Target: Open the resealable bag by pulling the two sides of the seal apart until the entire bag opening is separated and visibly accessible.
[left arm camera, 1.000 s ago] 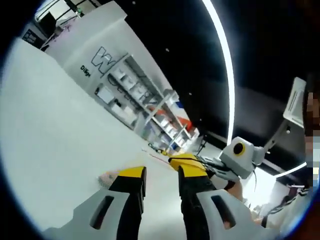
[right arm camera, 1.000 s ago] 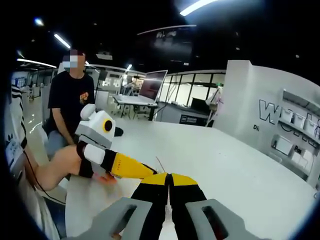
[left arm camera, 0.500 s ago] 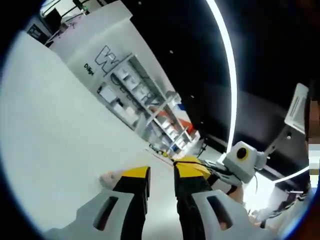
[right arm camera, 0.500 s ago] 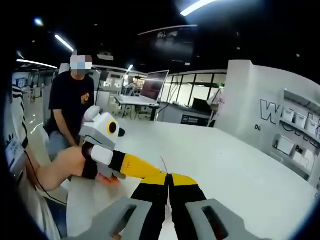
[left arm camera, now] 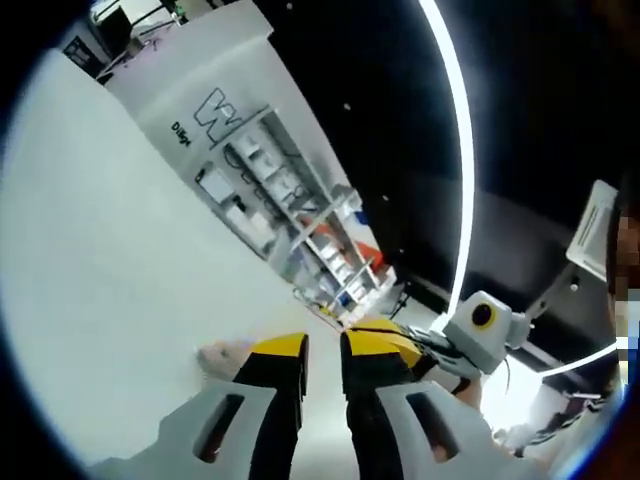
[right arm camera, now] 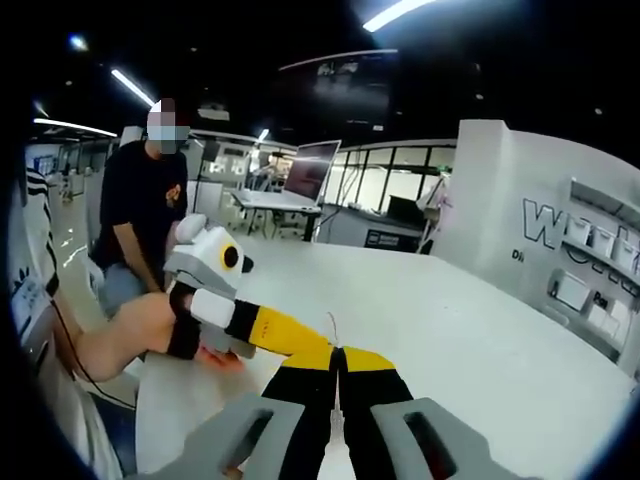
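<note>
Yellow-tipped right gripper (right arm camera: 338,352) pinched shut, bag hidden; left gripper (left arm camera: 322,345) slightly parted. Risk: seal slipping out unnoticed.

A monitor (right arm camera: 305,170) is seen on a desk (right arm camera: 268,201) beyond the white table's (right arm camera: 470,310) far edge. A white wall (right arm camera: 545,215) with lettering and shelving (left arm camera: 275,205) is seen past its right edge.

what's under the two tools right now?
White table under both. In the right gripper view the left tool meets the right tool tip to tip; a thin clear edge, probably the bag, rises there. A pinkish thing lies beneath, partly hidden.
</note>
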Motion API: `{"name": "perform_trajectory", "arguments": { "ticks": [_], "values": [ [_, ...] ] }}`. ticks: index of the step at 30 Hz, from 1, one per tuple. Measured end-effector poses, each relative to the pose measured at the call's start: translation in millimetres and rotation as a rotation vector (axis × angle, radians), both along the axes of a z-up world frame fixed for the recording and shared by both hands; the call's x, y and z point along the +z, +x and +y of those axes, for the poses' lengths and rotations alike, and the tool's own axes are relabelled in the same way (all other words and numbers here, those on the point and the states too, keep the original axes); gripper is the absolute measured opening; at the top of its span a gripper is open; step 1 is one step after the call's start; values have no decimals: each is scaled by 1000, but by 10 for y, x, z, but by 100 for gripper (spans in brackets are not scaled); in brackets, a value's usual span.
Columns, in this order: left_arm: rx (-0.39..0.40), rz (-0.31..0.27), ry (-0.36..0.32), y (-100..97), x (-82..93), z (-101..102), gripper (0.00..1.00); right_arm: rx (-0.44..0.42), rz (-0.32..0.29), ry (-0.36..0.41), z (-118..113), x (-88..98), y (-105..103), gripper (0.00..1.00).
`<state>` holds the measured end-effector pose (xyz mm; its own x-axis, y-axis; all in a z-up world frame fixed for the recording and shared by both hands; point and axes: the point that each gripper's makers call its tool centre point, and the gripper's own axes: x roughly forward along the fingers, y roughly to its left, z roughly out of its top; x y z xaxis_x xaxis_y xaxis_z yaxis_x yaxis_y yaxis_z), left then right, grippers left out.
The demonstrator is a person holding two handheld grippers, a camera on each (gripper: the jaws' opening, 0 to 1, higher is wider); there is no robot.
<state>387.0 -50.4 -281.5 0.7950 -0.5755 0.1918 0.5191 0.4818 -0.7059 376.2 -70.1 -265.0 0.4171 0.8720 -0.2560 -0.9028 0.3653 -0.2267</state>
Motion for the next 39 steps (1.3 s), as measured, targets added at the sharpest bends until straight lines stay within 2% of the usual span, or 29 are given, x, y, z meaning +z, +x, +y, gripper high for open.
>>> {"name": "perform_trajectory", "arguments": {
  "ticks": [9, 13, 27, 35, 39],
  "values": [
    [3, 0, -3, 6, -3, 0, 9, 1, 1, 2, -3, -15, -9, 0],
    [2, -5, -10, 6, 5, -4, 3, 4, 4, -1, -6, -31, -8, 0],
    [-3, -10, 0, -9, 19, -15, 2, 8, -5, -4, -13, -30, 3, 0],
    [-5, -10, 138, -20, -26, -47, 2, 15, 1, -33, -41, -83, 4, 0],
    [2, -23, 179, -34, -37, -57, 2, 20, 6, -41, -46, -107, -3, 0]
  ]
}}
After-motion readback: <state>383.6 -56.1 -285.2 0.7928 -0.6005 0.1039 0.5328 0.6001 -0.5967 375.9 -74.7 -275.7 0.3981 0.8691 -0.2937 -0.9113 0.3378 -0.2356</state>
